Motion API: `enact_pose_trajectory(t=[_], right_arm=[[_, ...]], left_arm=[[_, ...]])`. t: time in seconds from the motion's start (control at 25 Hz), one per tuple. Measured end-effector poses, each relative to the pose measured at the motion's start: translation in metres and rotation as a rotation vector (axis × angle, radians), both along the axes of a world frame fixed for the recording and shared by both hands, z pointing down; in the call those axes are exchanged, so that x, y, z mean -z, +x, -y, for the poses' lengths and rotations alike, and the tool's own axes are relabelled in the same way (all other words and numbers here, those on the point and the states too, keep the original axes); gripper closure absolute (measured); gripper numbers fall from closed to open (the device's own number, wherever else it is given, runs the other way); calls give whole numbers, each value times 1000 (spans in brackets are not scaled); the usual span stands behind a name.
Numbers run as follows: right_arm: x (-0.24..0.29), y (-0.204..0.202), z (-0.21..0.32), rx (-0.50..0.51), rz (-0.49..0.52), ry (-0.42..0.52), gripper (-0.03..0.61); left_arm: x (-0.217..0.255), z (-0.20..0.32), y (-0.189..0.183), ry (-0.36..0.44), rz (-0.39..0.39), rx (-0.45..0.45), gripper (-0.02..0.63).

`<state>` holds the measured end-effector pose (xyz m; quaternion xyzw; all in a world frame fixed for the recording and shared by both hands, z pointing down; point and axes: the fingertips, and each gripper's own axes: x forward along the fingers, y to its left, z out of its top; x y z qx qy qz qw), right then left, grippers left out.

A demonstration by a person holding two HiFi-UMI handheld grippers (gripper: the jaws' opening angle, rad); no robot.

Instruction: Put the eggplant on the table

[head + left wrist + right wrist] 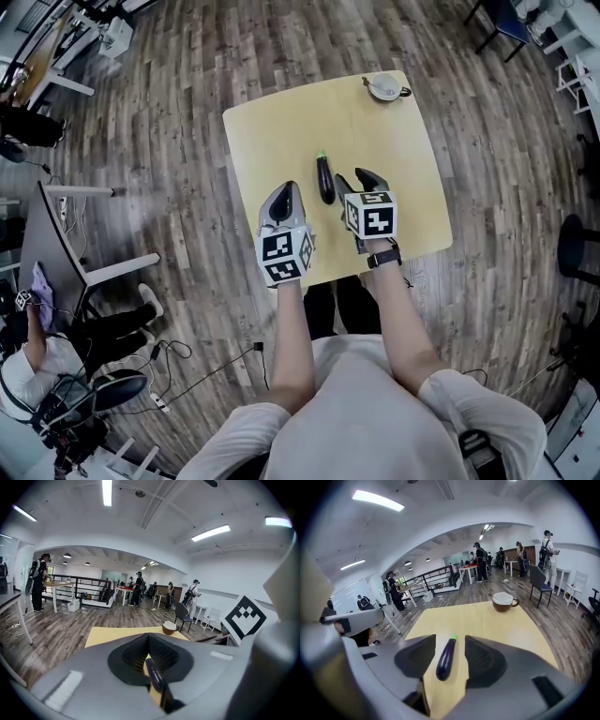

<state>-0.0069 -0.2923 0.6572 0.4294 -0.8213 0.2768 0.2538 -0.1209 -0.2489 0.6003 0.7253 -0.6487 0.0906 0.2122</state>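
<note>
One: Two tongs hang over the yellow table [281, 117]. Does one of them have the eggplant [325, 178]?

Two: No. The eggplant lies flat on the table, on the half nearer the person, with its green end pointing away. Nothing touches it.

One: So where are the tongs?

Two: The left gripper [283, 192] is just beside it on one side, and the right gripper [358, 183] is just beside it on the other.

One: Is the right one squeezing?

Two: No, its jaws are wide apart and hold nothing. Look along them and the eggplant shows in the gap, but it is down on the table and the pads do not touch it. I think the jaws are wide so the eggplant can be left where it is.

One: And the left one?

Two: Its jaws are pinched together with nothing in them. (It has no job here that I can see, so I guess it is pinched just to be out of the way.)

One: Is the job done, then?

Two: It looks done to me. The eggplant is on the table, well apart from the cup [383, 86] at the far corner, so nothing can bump it.
</note>
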Motion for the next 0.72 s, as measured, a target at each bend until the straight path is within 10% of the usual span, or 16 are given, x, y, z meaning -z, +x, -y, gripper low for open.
enact_pose_trajectory(t=[0.72], right_arm=[[115,20,-14,-37,81,200,442]], left_arm=[[108,-8,4,161,70,-25,604]])
